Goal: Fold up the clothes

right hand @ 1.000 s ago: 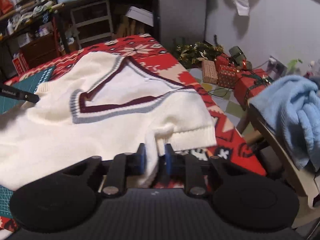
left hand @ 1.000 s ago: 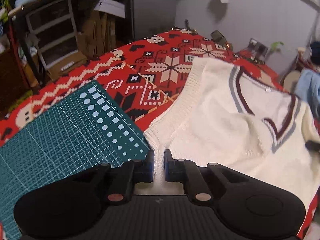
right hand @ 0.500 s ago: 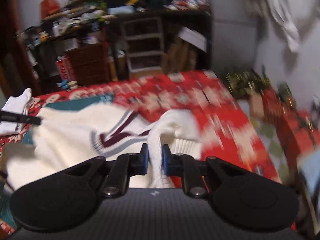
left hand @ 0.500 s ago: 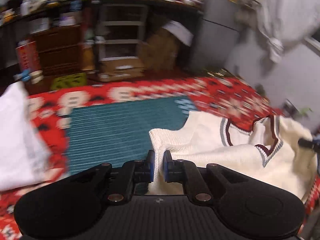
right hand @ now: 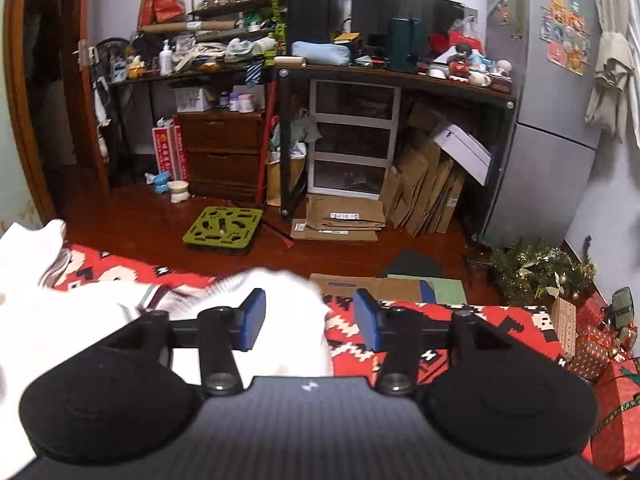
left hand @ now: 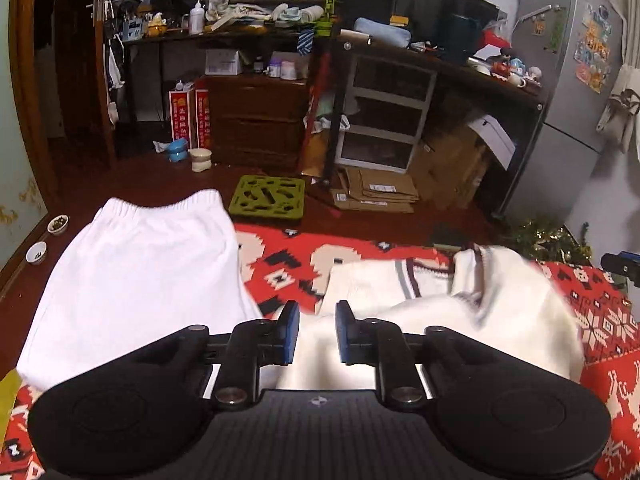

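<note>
Cream vest (left hand: 500,312), flat a second ago, now doubled over on red patterned blanket (left hand: 304,264), edges motion-blurred. Left gripper (left hand: 317,332) jaws opening, knit between, unpinched. Right gripper (right hand: 309,322) opening too, cloth loose. White garment (left hand: 136,276) beside; vest's near part hidden.

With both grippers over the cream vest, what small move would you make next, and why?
Probably draw both grippers back clear of the cream vest. The left gripper and right gripper have jaws that are opening, the knit lies loose between them, unpressed, and the vest lies bunched over on the red blanket.
</note>
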Available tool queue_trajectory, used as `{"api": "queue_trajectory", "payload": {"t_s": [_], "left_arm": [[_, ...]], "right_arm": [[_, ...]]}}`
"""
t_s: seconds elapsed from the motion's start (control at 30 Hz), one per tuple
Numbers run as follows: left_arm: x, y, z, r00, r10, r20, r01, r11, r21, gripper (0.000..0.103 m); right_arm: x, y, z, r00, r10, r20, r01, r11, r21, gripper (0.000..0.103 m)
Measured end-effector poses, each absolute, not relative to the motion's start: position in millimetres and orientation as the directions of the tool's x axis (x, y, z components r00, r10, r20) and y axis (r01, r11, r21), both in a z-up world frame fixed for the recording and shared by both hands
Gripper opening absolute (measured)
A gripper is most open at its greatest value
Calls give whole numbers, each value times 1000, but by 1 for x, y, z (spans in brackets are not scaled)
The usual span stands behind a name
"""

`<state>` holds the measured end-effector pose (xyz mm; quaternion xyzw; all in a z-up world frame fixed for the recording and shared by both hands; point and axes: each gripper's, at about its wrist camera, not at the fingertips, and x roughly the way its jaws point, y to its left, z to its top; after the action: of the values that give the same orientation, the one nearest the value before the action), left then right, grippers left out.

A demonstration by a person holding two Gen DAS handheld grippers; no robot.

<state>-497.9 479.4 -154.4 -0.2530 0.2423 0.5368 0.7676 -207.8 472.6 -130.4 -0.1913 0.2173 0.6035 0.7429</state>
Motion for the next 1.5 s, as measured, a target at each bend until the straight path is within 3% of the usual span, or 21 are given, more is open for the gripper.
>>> {"api": "queue_trajectory", "payload": {"t_s": [0.37,0.63,0.83,1.1,1.5], "left_arm": [[-538,375,-157,409,608,-681,-903,377,-205,43],[-551,286,-159,458,593,-663,-881,404,-247,44],[-561,242,-159,456,634,-625,-888,368,-276,44],[-545,243,-154,422,654,-628,-906,321,-275,44],[-552,255,-225,445,519,-729,-895,285,-344,44]], "right_arm": [[-273,356,-141,82,791,-606,-988,147,58,70],[-309,234,-145,52,796,-603,-964,198,178,71],[-325,179,-140,37,827,-561,-972,160,172,78],[-330,167,-128,15,866,-500,-970,134,204,83],[-375,135,-147,50,867,-496,-965,170,198,85]]}}
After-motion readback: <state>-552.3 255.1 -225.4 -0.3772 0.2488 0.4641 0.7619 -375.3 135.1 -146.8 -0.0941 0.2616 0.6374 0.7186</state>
